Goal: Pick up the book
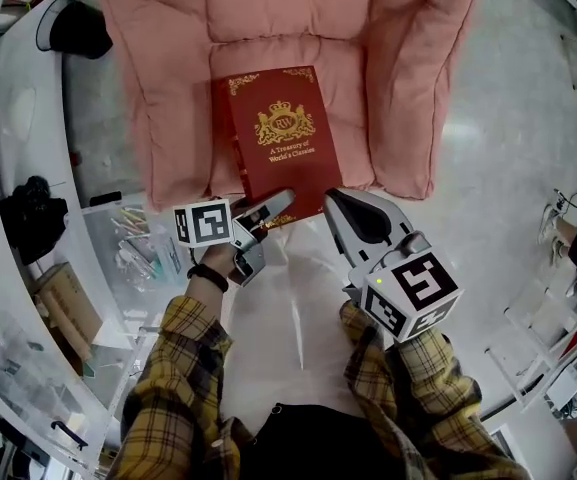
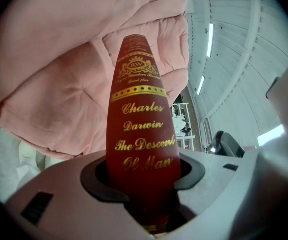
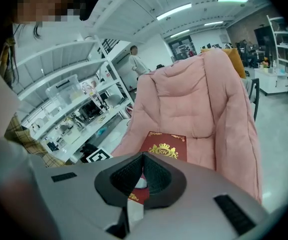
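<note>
Over the seat of the pink armchair [image 1: 168, 88], the red book [image 1: 278, 138] lies cover up, gold crest and title showing. Its near end sticks out past the seat's front edge. Whether its far end rests on the cushion cannot be told.

The left gripper [image 1: 278, 203] pinches the book at its near left corner. In the left gripper view both jaws of the left gripper [image 2: 143, 176] press on the spine of the book [image 2: 141, 134], with gold lettering running up between them and the armchair [image 2: 59, 84] behind.

The right gripper [image 1: 333, 200] sits just beside the book's near right corner. Contact there is unclear. In the right gripper view the jaws of the right gripper [image 3: 144, 159] are pressed together with nothing between them, and the book [image 3: 164, 146] and armchair [image 3: 208, 99] lie beyond.

Each gripper carries a marker cube, left [image 1: 203, 223] and right [image 1: 413, 293]. Plaid sleeves [image 1: 178, 368] fill the near side of the head view.

A clear bin [image 1: 133, 243] of small items stands on the pale floor [image 1: 508, 118] by the armchair's left side. White shelves [image 3: 69, 99] and a standing person [image 3: 136, 59] show far behind.
</note>
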